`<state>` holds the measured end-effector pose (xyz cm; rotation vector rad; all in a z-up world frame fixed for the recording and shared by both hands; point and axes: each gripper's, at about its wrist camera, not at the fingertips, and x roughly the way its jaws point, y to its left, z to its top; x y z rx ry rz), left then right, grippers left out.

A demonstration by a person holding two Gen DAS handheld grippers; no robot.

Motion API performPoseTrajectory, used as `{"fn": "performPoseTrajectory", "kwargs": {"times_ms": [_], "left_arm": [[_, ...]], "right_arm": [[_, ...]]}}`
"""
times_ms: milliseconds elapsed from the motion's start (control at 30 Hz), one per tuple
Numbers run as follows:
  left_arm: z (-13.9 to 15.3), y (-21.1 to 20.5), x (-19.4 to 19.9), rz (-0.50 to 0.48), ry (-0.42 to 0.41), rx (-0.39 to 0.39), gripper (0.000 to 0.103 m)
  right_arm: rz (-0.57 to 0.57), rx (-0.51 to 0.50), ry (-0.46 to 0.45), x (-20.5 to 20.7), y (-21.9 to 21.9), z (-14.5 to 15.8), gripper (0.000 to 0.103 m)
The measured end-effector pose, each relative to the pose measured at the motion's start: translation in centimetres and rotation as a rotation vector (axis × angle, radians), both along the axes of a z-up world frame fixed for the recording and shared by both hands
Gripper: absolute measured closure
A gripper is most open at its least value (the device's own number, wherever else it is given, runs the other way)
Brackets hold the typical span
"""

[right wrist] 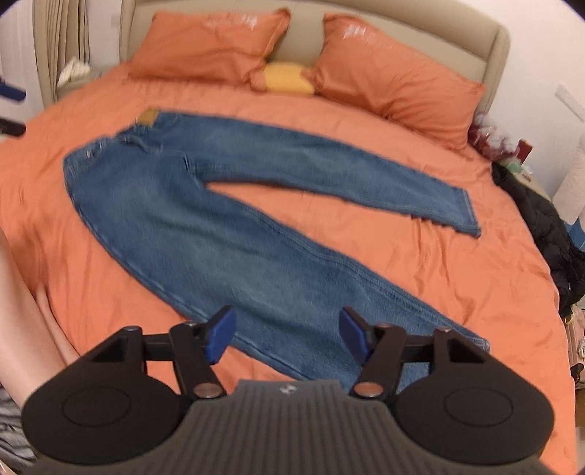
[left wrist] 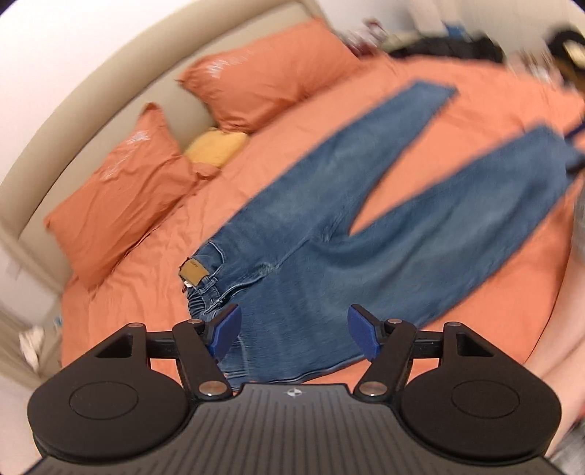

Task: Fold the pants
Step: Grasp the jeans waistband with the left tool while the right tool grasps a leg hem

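Blue jeans lie spread flat on the orange bedspread, the two legs apart in a V. In the left wrist view my left gripper hovers over the waistband end, near the tan leather patch; its blue pads stand apart with nothing pinched. From the right wrist view, the jeans stretch from waistband at the upper left to hems at the right. My right gripper hangs above the lower part of the near leg, jaws apart, denim below them but not gripped.
Two orange pillows and a yellow cushion lean against the beige headboard. Dark clothing is piled off the bed's right side. A person's bare arm shows at the left edge.
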<state>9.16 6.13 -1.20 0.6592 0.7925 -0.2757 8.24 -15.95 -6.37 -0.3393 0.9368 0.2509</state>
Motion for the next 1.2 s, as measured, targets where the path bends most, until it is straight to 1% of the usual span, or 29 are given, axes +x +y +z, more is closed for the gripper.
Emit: {"fn": "performPoseTrajectory", "kwargs": {"times_ms": [67, 167, 233, 333, 400, 467, 567, 633, 700, 767, 800, 833, 867, 900, 933, 967, 1000, 1067, 1200], "left_arm": [[-1.8, 0.9, 1.4, -0.041, 0.025, 0.075, 0.025], [-4.9, 2.3, 3.4, -0.103, 0.089, 0.138, 0.026], [-7.4, 3.3, 4.6, -0.148, 0.138, 0.201, 0.026], [-11.8, 4.4, 6.0, -0.216, 0.225, 0.335, 0.026], [-14.7, 5.0, 6.7, -0.258, 0.276, 0.397, 0.026], [-17.4, 5.4, 7.2, -0.296, 0.3, 0.451, 0.026], [-20.6, 5.7, 7.5, -0.365, 0.311, 0.53, 0.026], [-22.4, 5.9, 7.3, -0.416, 0.304, 0.591, 0.025], [-23.6, 5.8, 7.4, -0.452, 0.28, 0.627, 0.023], [-23.7, 5.9, 7.5, -0.448, 0.259, 0.624, 0.021], [-23.6, 6.0, 7.7, -0.438, 0.254, 0.62, 0.021], [-23.4, 6.2, 7.7, -0.425, 0.251, 0.612, 0.024], [-23.0, 6.3, 7.7, -0.418, 0.258, 0.596, 0.04], [-22.7, 6.5, 7.7, -0.409, 0.264, 0.581, 0.053], [-22.3, 6.5, 7.6, -0.397, 0.253, 0.575, 0.061], [-22.0, 6.5, 7.4, -0.387, 0.242, 0.566, 0.074], [-21.5, 6.4, 7.3, -0.363, 0.228, 0.558, 0.081], [-20.1, 6.4, 7.7, -0.298, 0.203, 0.517, 0.086], [-15.2, 6.5, 9.7, -0.145, 0.148, 0.374, 0.087]], "right_arm": [[0.008, -0.029, 0.054, 1.1, -0.2, -1.7, 0.052], [0.026, -0.055, 0.134, 2.5, -0.2, -4.0, 0.054], [0.026, -0.063, 0.178, 3.5, -0.3, -5.4, 0.056], [0.014, -0.067, 0.218, 4.6, -0.6, -6.7, 0.056], [-0.005, -0.07, 0.231, 5.4, -1.0, -7.1, 0.056], [-0.03, -0.072, 0.231, 6.1, -1.6, -7.0, 0.056], [-0.073, -0.077, 0.236, 7.0, -2.8, -6.6, 0.056], [-0.1, -0.082, 0.244, 7.5, -3.9, -6.3, 0.056], [-0.13, -0.1, 0.248, 7.6, -5.0, -5.9, 0.056], [-0.156, -0.12, 0.252, 8.0, -6.1, -5.7, 0.056], [-0.167, -0.129, 0.254, 8.0, -6.8, -5.5, 0.056], [-0.178, -0.136, 0.257, 8.1, -7.5, -5.3, 0.056], [-0.188, -0.139, 0.262, 8.1, -8.1, -5.1, 0.056], [-0.197, -0.142, 0.266, 8.2, -8.8, -5.0, 0.056], [-0.207, -0.143, 0.269, 8.3, -9.5, -4.8, 0.056], [-0.218, -0.143, 0.273, 8.4, -10.2, -4.7, 0.056], [-0.226, -0.149, 0.276, 8.5, -10.8, -4.7, 0.056], [-0.227, -0.175, 0.281, 8.5, -12.0, -4.7, 0.056], [-0.217, -0.195, 0.306, 8.4, -14.5, -4.7, 0.058]]}}
